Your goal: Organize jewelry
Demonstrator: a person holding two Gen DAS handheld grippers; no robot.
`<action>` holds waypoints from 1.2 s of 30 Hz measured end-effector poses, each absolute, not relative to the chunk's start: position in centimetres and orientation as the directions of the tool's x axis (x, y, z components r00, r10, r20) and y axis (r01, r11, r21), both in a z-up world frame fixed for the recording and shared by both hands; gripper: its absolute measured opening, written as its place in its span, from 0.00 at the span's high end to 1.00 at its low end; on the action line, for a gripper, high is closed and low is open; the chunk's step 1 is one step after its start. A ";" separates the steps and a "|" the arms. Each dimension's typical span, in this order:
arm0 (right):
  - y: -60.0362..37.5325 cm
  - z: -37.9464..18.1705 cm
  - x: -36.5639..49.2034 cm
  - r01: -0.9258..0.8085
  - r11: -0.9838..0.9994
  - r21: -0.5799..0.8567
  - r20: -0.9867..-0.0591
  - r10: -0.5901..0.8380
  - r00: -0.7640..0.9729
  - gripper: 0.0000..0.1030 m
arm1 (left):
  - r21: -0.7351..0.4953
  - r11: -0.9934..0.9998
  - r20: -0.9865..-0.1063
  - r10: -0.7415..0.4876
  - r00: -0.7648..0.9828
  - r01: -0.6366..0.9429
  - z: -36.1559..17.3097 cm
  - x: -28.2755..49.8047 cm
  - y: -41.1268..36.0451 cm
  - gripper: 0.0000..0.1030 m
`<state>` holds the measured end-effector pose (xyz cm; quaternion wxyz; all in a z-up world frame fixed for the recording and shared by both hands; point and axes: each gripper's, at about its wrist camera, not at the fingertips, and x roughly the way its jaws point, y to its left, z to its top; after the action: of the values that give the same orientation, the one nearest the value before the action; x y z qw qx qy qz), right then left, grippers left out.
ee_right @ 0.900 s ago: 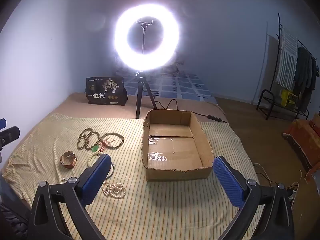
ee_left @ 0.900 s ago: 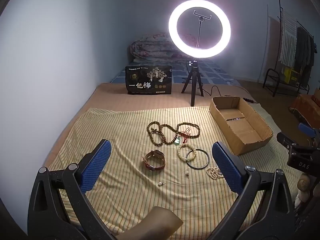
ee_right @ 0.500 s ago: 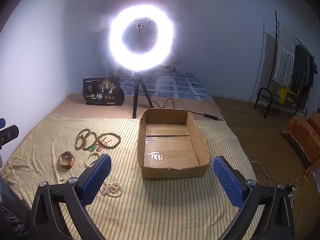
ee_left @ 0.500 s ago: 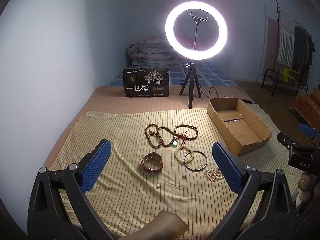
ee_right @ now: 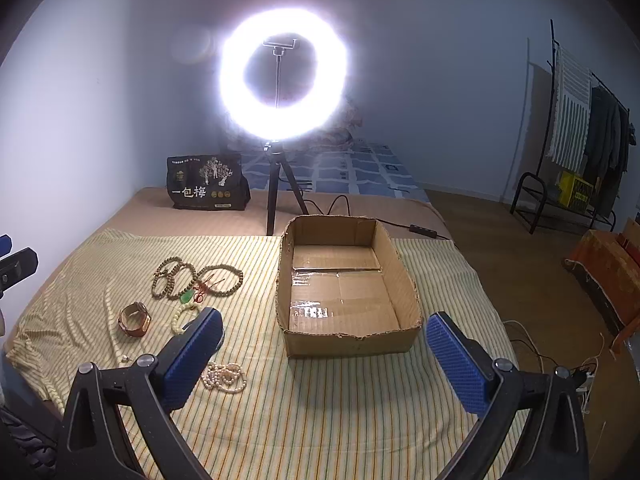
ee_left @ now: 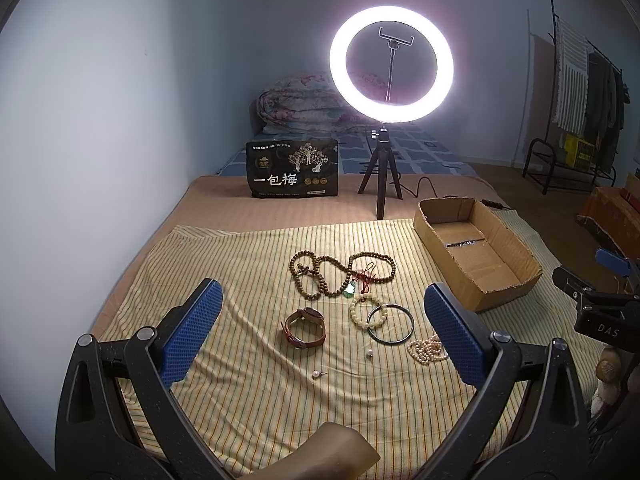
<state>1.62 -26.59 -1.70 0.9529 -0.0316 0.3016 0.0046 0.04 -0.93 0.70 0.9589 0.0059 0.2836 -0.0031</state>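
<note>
Jewelry lies on a striped yellow cloth point(ee_left: 248, 264): a long brown bead necklace point(ee_left: 340, 272) with a green pendant point(ee_left: 350, 289), a brown leather watch point(ee_left: 304, 326), a pale bead bracelet point(ee_left: 366, 311), a black bangle point(ee_left: 391, 323), a pearl strand point(ee_left: 426, 351) and two small pearl earrings point(ee_left: 318, 374). My left gripper point(ee_left: 320, 328) hovers above them, open and empty. To the right stands an empty cardboard box point(ee_right: 344, 280). My right gripper point(ee_right: 324, 344) is open and empty before the box's near wall. The pearl strand point(ee_right: 224, 376) lies by its left finger.
A lit ring light on a tripod point(ee_left: 390, 68) stands behind the cloth, its cable trailing right. A black printed bag point(ee_left: 294, 168) leans beside it. A folded quilt point(ee_left: 304, 108) lies at the back. A clothes rack point(ee_right: 576, 140) stands far right on the floor.
Both views have shifted slightly: the jewelry and the box sit a little higher and further left in frame than before. Both grippers stayed open and empty.
</note>
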 end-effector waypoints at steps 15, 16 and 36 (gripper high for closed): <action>-26.7 -1.7 1.7 -0.028 0.998 -0.049 -0.579 -0.006 0.815 0.00 | 0.009 1.000 -0.542 -0.002 0.840 0.008 0.8 -0.1 -1.0 0.00; -26.7 -1.7 1.7 -0.027 0.998 -0.049 -0.578 -0.006 0.816 0.00 | 0.008 1.000 -0.542 -0.003 0.840 0.008 0.7 -0.1 -1.0 0.00; -26.7 -1.7 1.7 -0.028 0.998 -0.048 -0.579 -0.005 0.815 0.00 | 0.010 1.000 -0.542 -0.002 0.841 0.008 0.7 -0.2 -1.1 0.00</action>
<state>1.69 -26.70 -1.74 0.9522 -0.0271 0.3041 0.0059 -0.15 -1.08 0.75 0.9593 0.0057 0.2823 -0.0025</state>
